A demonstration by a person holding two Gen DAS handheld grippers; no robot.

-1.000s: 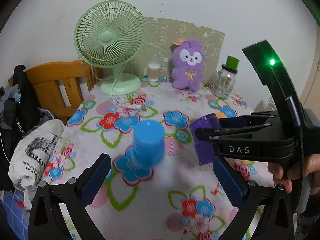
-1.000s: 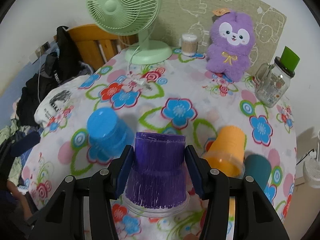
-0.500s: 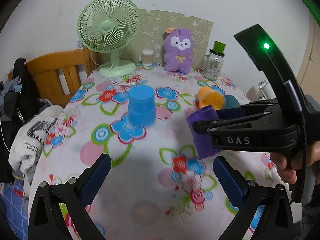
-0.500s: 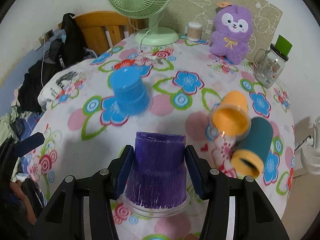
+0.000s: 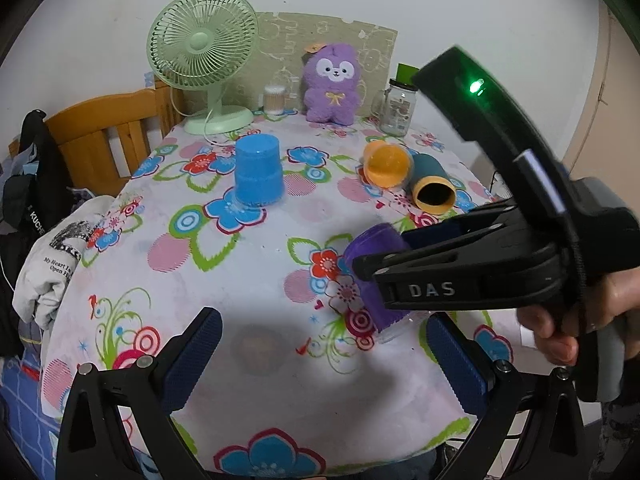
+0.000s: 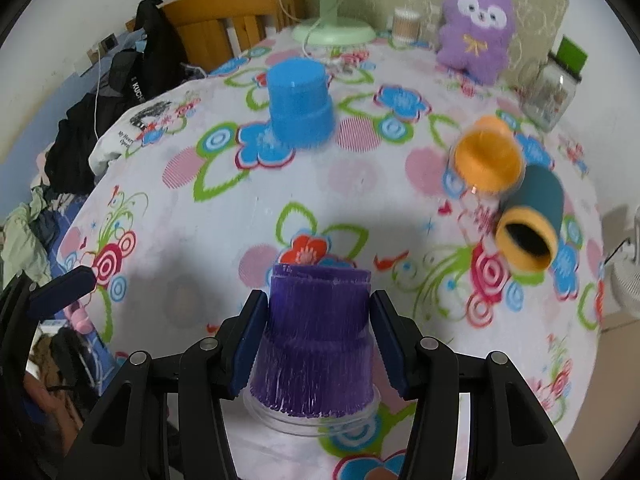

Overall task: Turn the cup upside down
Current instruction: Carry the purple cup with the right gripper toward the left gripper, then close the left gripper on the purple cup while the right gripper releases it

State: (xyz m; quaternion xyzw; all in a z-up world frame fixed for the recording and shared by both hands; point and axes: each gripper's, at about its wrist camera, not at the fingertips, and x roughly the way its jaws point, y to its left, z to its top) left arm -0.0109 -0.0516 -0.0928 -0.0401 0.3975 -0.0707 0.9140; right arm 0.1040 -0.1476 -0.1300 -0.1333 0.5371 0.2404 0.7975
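1. Four cups on the floral table (image 6: 224, 232): purple, blue, orange, teal.
2. Nearest, the purple cup (image 6: 316, 340) is ribbed, with a clear rim, clamped between the right gripper (image 6: 318, 344) pads; mouth down, base up, axis near vertical, low over the table's near edge.
3. The left gripper (image 5: 320, 352) holds nothing, fingers wide apart.
4. Farther back, the blue cup (image 6: 300, 104) stands inverted.
5. The orange cup (image 6: 486, 156) and teal cup (image 6: 532, 220) lie on their sides, touching.
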